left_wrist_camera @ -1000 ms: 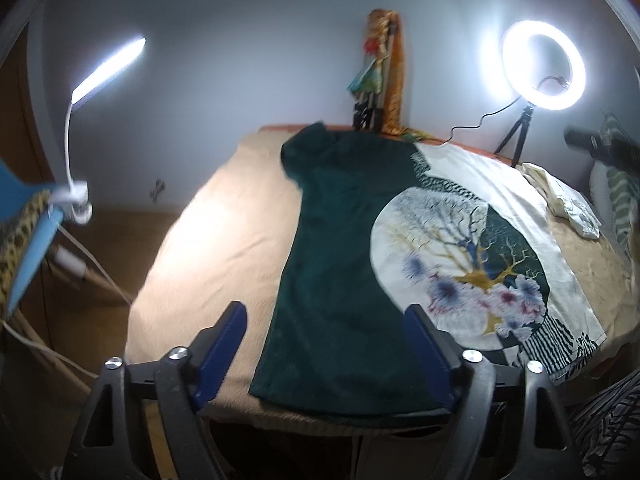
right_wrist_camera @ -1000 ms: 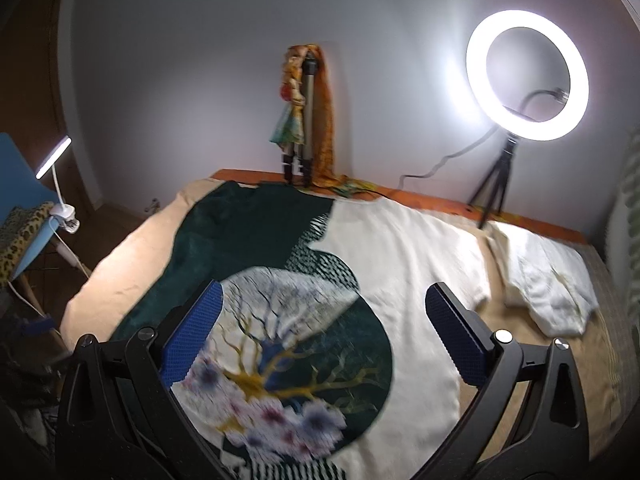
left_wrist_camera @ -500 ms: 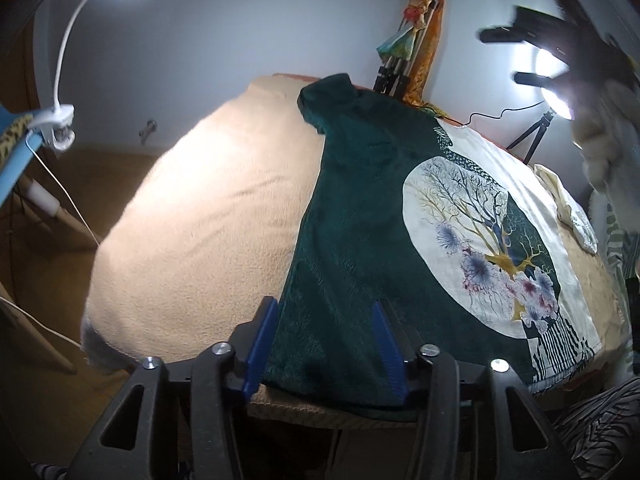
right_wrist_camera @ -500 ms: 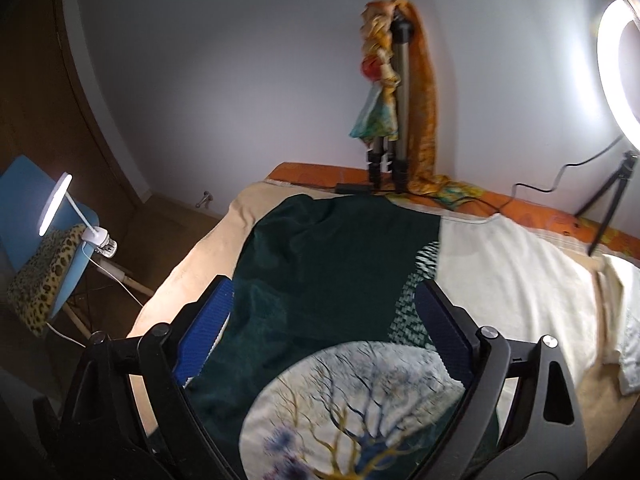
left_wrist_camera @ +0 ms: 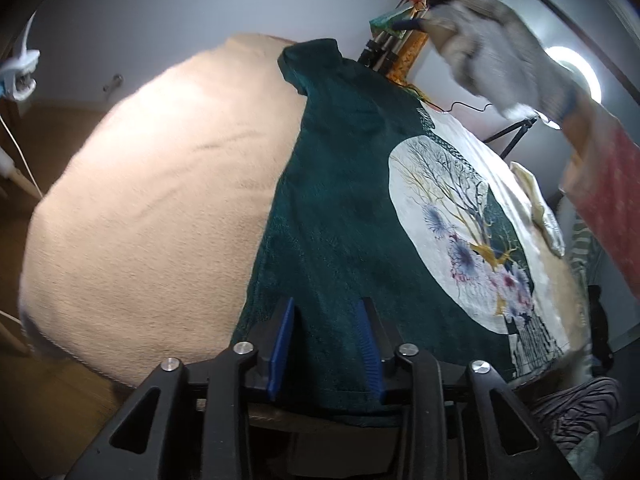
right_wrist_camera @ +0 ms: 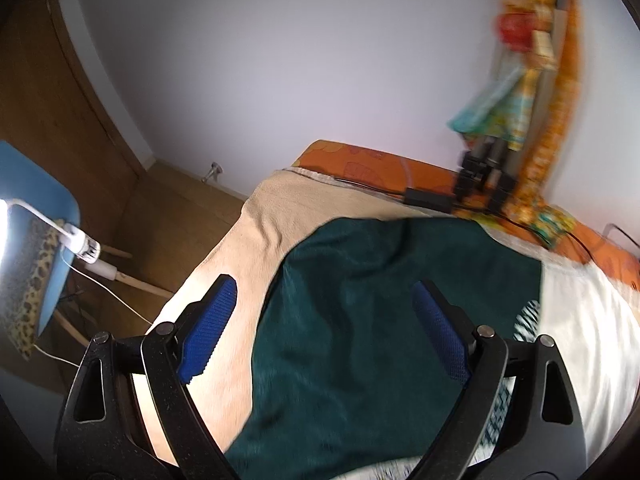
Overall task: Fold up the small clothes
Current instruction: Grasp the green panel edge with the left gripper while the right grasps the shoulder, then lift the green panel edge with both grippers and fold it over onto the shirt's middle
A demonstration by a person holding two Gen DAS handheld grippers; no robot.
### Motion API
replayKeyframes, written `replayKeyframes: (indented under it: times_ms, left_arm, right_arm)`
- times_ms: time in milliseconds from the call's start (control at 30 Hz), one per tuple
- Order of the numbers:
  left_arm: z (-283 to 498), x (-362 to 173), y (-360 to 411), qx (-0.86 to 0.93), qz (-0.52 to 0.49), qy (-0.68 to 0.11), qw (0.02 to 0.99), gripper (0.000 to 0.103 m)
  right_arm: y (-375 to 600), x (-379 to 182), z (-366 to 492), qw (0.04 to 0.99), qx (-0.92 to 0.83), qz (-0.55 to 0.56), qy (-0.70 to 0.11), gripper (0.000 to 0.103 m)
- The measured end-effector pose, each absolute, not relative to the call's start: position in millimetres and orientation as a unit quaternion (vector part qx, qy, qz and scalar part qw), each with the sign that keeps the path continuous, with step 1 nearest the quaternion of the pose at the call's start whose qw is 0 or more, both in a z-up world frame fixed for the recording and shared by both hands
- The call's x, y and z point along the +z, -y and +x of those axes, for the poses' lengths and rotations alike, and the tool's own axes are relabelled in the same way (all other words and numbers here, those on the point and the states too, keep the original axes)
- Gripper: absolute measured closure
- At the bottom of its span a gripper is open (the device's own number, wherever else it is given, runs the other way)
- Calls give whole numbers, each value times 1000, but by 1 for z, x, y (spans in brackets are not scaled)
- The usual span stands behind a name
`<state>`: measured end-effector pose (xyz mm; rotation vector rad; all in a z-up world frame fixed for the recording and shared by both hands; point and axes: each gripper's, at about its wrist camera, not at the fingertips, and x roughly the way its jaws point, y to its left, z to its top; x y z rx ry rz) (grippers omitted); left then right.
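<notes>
The T-shirt (left_wrist_camera: 340,220), dark green down one side and white with a round tree print on the other, lies spread flat on a beige blanket (left_wrist_camera: 160,200) covering the bed, its near hem at the bed's front edge and its green sleeve (left_wrist_camera: 312,60) toward the far wall.

Left tool (left_wrist_camera: 326,340): jaws have just been closing and stand narrow, astride the green hem near the corner. Fabric lies between the blue pads (left_wrist_camera: 282,340), but whether they press on it yet cannot be told; a gap shows, so judged not clamped.

Right tool (right_wrist_camera: 324,328): jaws wide apart, hanging over the green shoulder area with nothing between them; its view is blurred. The person's gloved hand (left_wrist_camera: 500,52) shows above the far end in the left view.

Risks, as judged:
- The left pads may catch the blanket together with the hem, since both are soft and lie in contact; lifting would then drag the cover
- A shallow bite at the hem edge could slip out when raised
- The right tool may land off the shoulder seam, giving a skewed fold line
- Uneven lifting of the two ends would wrinkle the print panel
</notes>
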<state>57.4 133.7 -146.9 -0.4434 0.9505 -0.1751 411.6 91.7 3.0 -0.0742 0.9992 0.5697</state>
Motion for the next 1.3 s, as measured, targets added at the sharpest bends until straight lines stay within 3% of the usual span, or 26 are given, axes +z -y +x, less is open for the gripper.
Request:
replayKeyframes:
  times_ms: [133, 267, 467, 633, 700, 767, 800, 867, 1300]
  left_arm:
    - [58, -148, -132, -81, -197, -455, 865, 87]
    - [59, -150, -133, -87, -195, -461, 861, 98]
    - [62, -152, -137, -95, -212, -461, 857, 103]
    - [63, -151, -134, -99, -213, -459, 857, 103]
    - [64, -149, -131, -100, -208, -457, 859, 103]
    - [64, -148, -127, -102, -203, -453, 862, 103]
    - [64, -146, -126, -103, -201, -451, 863, 103]
    - [64, -144, -125, -105, -200, -447, 865, 103]
    - [61, -117, -96, -148, -179, -419, 878, 103]
  right_arm:
    - [-125, -17, 431, 831, 274, -59, -480, 13]
    - [-151, -44, 451, 814, 273, -69, -508, 22]
    - [-181, -79, 469, 800, 260, -116, -528, 27]
    - [-191, -105, 484, 788, 244, -137, -548, 42]
    - [-194, -114, 486, 783, 239, -151, -553, 60]
    - [-195, -118, 485, 786, 238, -163, -547, 66]
    - [-195, -118, 484, 786, 242, -167, -543, 79]
    - [-194, -115, 483, 787, 246, -173, -538, 95]
    - [-136, -67, 484, 814, 293, -69, -497, 98]
